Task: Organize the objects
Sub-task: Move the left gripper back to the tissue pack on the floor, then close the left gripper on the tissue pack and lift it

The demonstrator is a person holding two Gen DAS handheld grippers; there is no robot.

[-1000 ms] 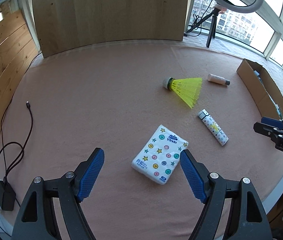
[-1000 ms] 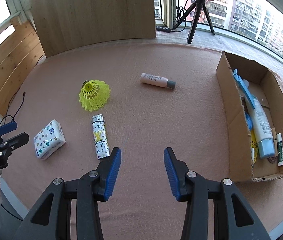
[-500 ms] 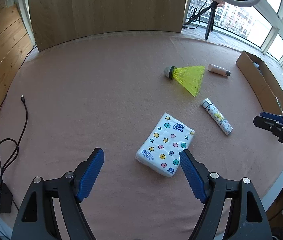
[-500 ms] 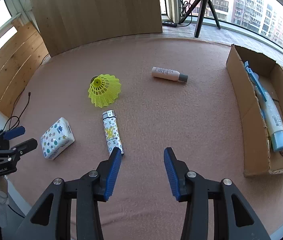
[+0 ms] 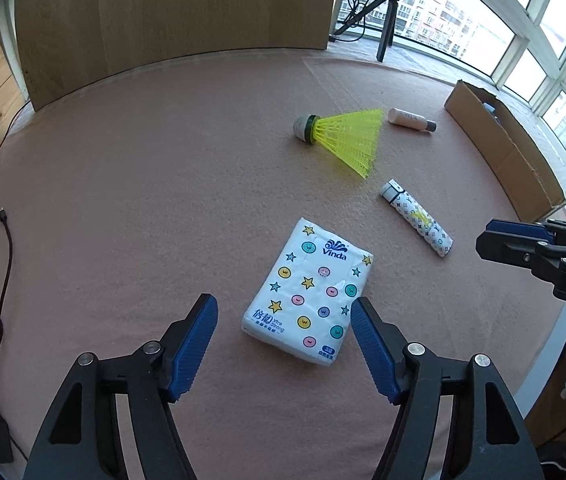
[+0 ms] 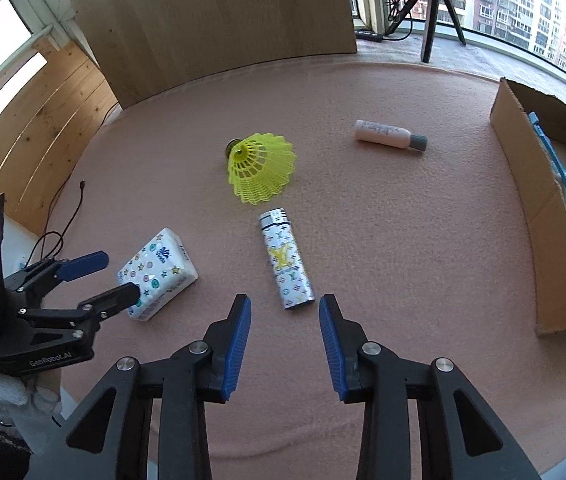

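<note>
**Inspector:** State what each tool is addressing and where it lies.

**Operator:** My left gripper (image 5: 284,322) is lined up on the Vinda tissue pack (image 5: 309,290), which lies flat on the pink felt mat (image 5: 143,200), skewed to my fingers. Both fingers are spread wide and hold nothing; the right pad (image 5: 367,340) sits just beside the pack's near right corner, the left one stands clear of it. My right gripper (image 6: 285,344) is likewise parted and empty, aimed at the patterned lighter (image 6: 286,258), whose base end lies just ahead of the gap.

**Inspector:** What else remains loose?

**Operator:** A yellow shuttlecock (image 6: 259,166) beyond the lighter and a small pink bottle (image 6: 389,135) farther toward the cardboard box (image 6: 523,184), which stands at the mat's right edge with a tube and other items in it already.

**Inspector:** Your recommendation for the grasp?

**Operator:** In my judgement, the left tool should turn to square with the pack and advance until both long sides lie between the pads, then close gently; it is soft and will likely crush or slip from a corner pinch. The right should straddle the lighter across its narrow width, near mid-length, since a round, smooth body may roll out.

**Inspector:** Hazards?

**Operator:** The two tools work near each other; I would keep them apart on the carry to the box.
</note>
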